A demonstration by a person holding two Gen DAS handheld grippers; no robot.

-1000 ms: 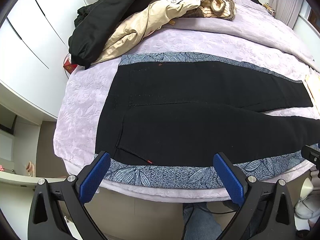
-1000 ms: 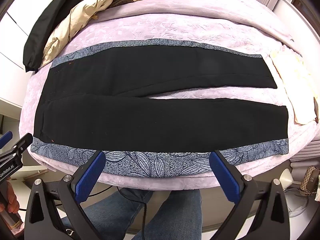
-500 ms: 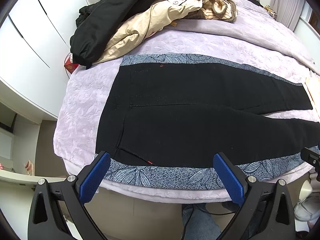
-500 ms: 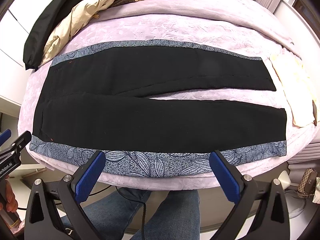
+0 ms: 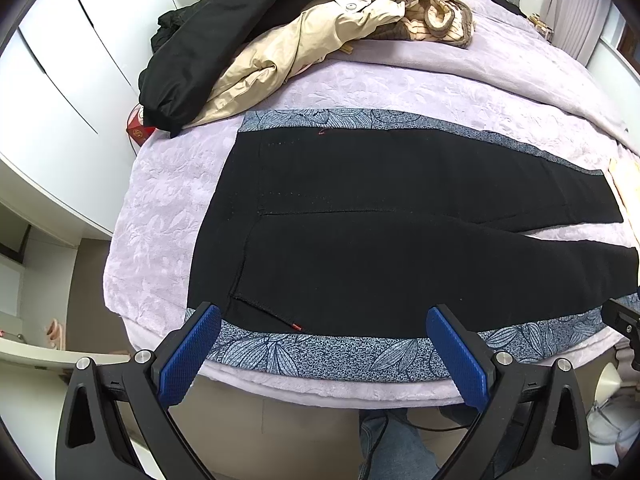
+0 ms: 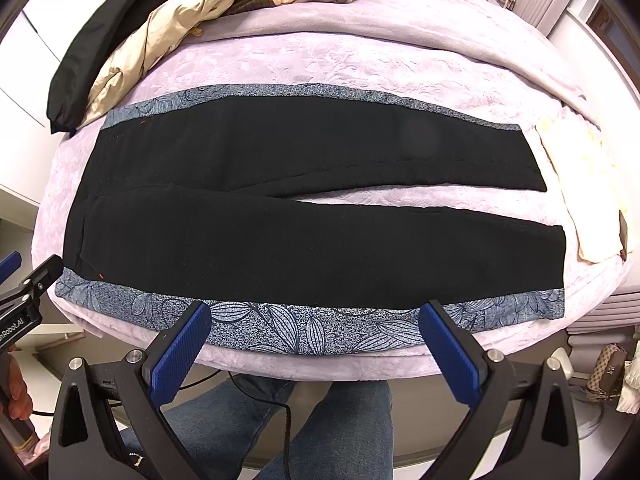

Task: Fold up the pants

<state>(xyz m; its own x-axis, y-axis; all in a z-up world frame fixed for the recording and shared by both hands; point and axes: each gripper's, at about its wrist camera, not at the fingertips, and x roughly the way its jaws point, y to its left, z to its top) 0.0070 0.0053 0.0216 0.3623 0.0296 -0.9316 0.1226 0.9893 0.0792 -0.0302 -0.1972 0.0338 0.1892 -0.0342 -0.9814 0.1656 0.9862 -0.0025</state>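
Nearest in the left wrist view, the left gripper [image 5: 322,326] hangs with its blue pads [image 5: 188,354] spread wide and nothing between them, poised just over the near edge of the bed [image 5: 160,216]. The right gripper [image 6: 316,324] is likewise released, its jaws wide apart and empty, with the person's jeans-clad legs [image 6: 340,420] below it at 6 o'clock. Just beyond both tools lie the pants [image 5: 400,240] — black, with a blue leaf-print stripe [image 6: 280,328] down each outer side — spread flat across the lilac bedspread, waistband toward 9 o'clock and the two legs running toward 3 o'clock, parted by a narrow wedge of bedspread near the hems. The near stripe sits right at the bed's edge. At 3 o'clock in the right wrist view a pale cream cloth [image 6: 580,184] lies just beside the hems. Farther off, at 11 to 12 o'clock, a black jacket [image 5: 224,40] and a beige coat [image 5: 296,52] are heaped together — well apart from the pants.
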